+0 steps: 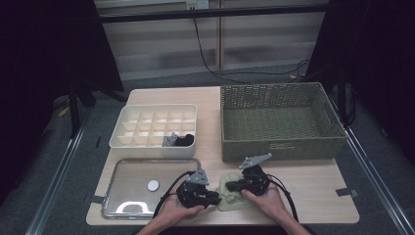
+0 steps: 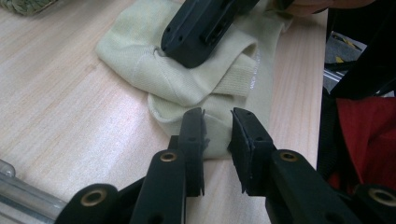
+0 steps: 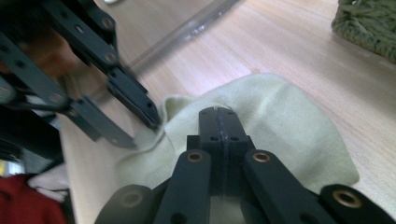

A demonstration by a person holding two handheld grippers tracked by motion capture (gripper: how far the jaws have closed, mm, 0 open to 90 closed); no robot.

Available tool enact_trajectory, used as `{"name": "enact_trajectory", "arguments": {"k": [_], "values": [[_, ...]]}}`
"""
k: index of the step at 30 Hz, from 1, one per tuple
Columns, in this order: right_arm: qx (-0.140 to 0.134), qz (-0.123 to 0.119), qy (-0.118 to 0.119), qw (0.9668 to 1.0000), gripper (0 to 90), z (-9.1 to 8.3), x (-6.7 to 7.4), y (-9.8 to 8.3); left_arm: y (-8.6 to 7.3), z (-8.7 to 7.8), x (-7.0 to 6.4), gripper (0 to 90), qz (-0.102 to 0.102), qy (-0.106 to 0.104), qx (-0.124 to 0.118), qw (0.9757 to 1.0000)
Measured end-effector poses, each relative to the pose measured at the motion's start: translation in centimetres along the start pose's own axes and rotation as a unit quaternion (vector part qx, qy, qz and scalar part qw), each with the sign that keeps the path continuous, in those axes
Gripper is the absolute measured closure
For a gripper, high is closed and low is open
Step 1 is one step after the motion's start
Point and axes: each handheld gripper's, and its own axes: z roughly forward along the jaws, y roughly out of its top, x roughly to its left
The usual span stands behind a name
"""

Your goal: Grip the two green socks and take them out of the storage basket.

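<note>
Pale cloth worked by both grippers at the near table edge

The left gripper [image 2: 217, 116] is set narrowly parted astride a fold of the pale cloth [image 2: 187, 79]; the right gripper [image 3: 219, 116] is seen fully closed, pressed onto the cloth; the wicker basket [image 1: 281, 147] is seen beyond.

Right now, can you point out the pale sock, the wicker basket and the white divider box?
pale yellow sock [image 2: 140, 65], left gripper view, on its knit body.
wicker basket [image 1: 284, 146], high view, on its front wall.
white divider box [image 1: 151, 149], high view, on its front wall.
</note>
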Motion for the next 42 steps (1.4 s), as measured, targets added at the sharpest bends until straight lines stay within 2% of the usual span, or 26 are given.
{"name": "enact_trajectory", "arguments": {"k": [2, 3, 6, 7, 12, 17, 26, 29, 31, 34, 35, 42], "values": [[-0.013, 0.007, 0.009, 0.9998, 90.0, -0.5, 0.0, 0.2, 0.0, 0.0, 0.0, 74.7, 0.001, 0.001, 0.0, 1.0], [-0.021, 0.007, 0.011, 0.9997, 90.0, -0.9, 0.0, 0.3, -0.1, 0.2, -0.1, 74.7, -0.001, 0.003, -0.009, 1.0], [-0.046, 0.01, 0.017, 0.9987, 90.0, -2.2, 0.1, 0.5, 0.0, 0.0, -0.1, 74.7, -0.001, 0.005, -0.001, 1.0], [-0.054, 0.013, 0.02, 0.9983, 90.0, -2.6, 0.1, 0.5, 0.0, 0.2, -0.1, 74.7, -0.002, 0.002, -0.007, 1.0], [-0.072, 0.017, 0.023, 0.997, 90.0, -3.9, 0.0, 0.3, 0.0, 0.2, -0.1, 74.6, -0.005, 0.003, -0.006, 1.0], [-0.096, 0.035, 0.021, 0.9945, 90.0, -5.6, -0.4, -0.1, 0.1, 0.1, -0.1, 74.6, -0.001, 0.004, -0.001, 1.0], [-0.105, 0.048, 0.016, 0.9932, 90.0, -6.6, -1.0, -1.1, 0.3, 0.3, -0.1, 74.1, 0.001, 0.006, 0.001, 1.0], [-0.089, 0.05, 0.011, 0.9947, 90.0, -6.1, -1.3, -1.6, 0.6, 0.4, -0.1, 70.2, -0.003, 0.008, 0.001, 1.0], [-0.075, 0.053, 0.009, 0.9957, 90.0, -5.6, -1.3, -1.8, 0.9, 0.6, -0.2, 69.0, -0.006, 0.002, -0.01, 0.9999], [-0.068, 0.051, 0.012, 0.9963, 90.0, -5.2, -1.3, -1.8, 1.6, 0.6, -0.3, 64.8, -0.009, -0.013, -0.028, 0.9995], [-0.069, 0.05, 0.013, 0.9963, 90.0, -5.1, -1.3, -1.7, 1.9, 0.7, -0.4, 63.5, -0.007, -0.012, -0.027, 0.9996], [-0.096, 0.053, 0.023, 0.9937, 90.0, -5.7, -1.0, -1.2, 2.7, 1.7, -0.4, 55.2, -0.016, -0.034, -0.033, 0.9987]]}}
